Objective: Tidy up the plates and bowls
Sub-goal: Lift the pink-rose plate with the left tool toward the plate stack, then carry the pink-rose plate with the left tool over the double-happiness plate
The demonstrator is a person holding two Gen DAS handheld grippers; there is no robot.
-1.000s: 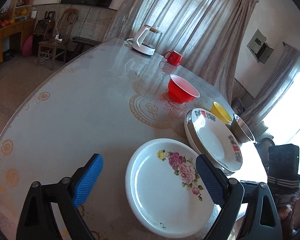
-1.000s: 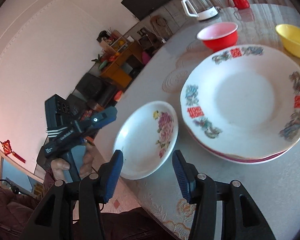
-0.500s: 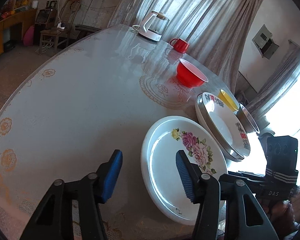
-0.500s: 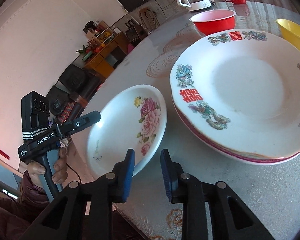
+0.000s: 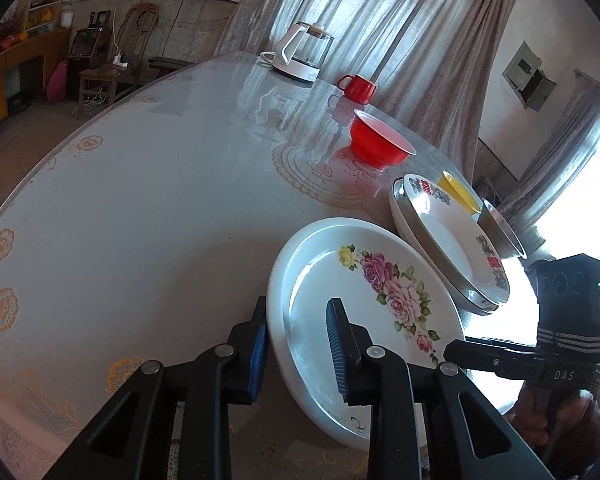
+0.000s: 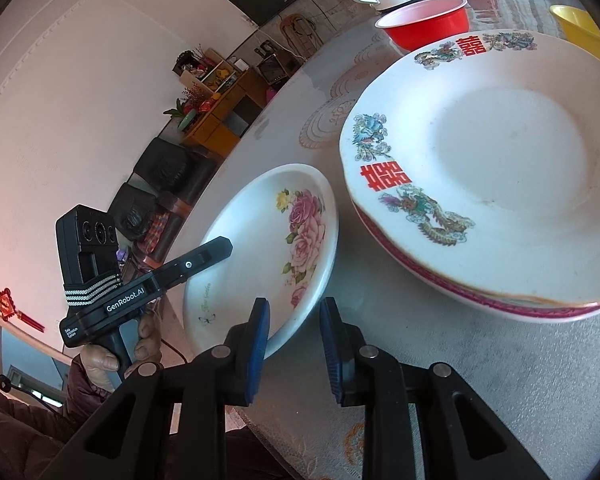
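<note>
Straddling opposite rims of the rose plate at the table edge, left gripper just narrowed, right gripper narrow too, pad contact unclear, yellow bowl cut off.

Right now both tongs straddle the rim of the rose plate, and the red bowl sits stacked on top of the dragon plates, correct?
Not quite. In the left wrist view the red bowl stands alone on the table, beyond the dragon plates. Both tongs do straddle the rose plate rim.
</note>
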